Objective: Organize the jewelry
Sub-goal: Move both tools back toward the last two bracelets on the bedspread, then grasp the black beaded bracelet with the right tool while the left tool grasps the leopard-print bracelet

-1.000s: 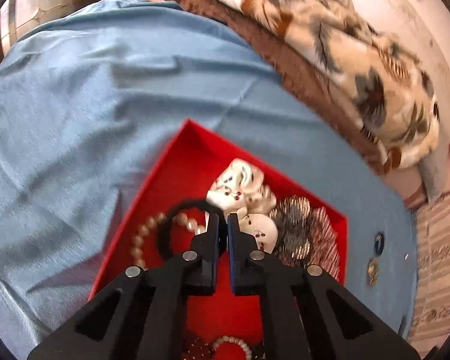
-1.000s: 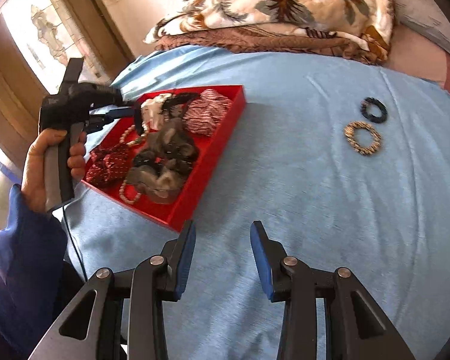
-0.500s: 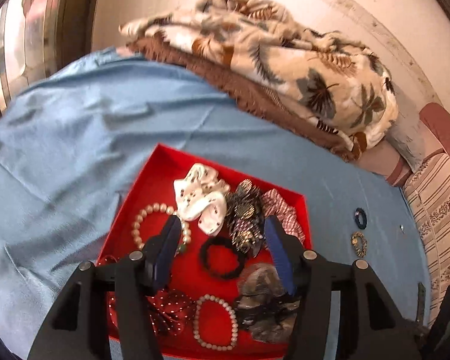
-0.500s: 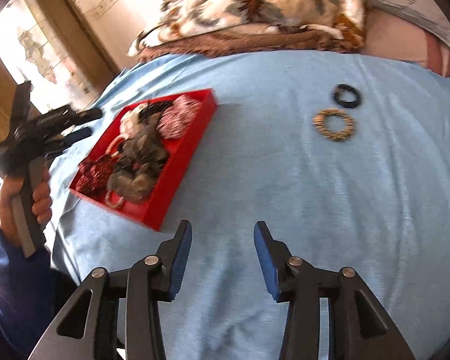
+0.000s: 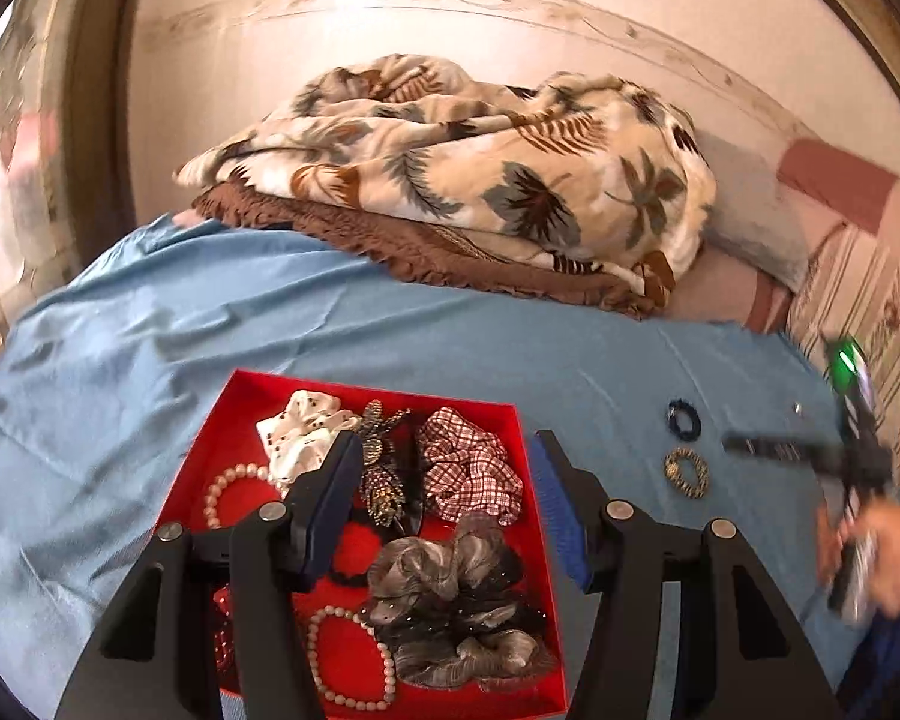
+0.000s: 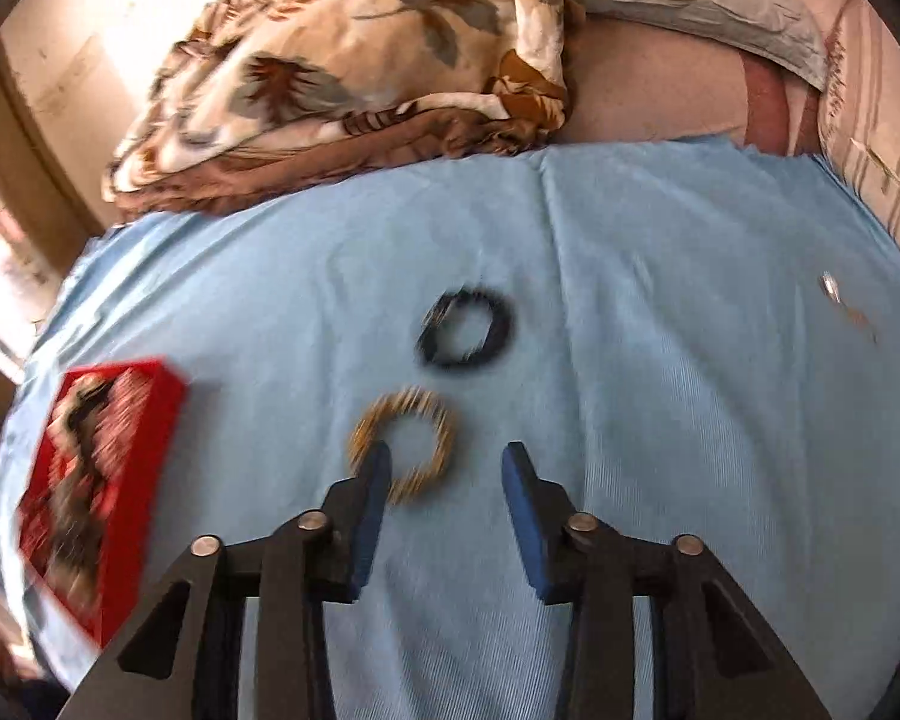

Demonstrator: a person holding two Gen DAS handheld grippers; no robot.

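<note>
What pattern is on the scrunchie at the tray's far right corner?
Red-and-white check scrunchie, in the red tray; clearest in the left wrist view.

text: none legible | labels: none | brands: none | numbers: none | signs: none | both views checked

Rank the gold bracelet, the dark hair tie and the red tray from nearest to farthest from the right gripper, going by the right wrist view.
1. Gold bracelet: just ahead of the right gripper, partly behind its left fingertip; the jaws are closing, not gripping it.
2. Dark hair tie: farther ahead on the blue sheet.
3. Red tray: far left.
</note>
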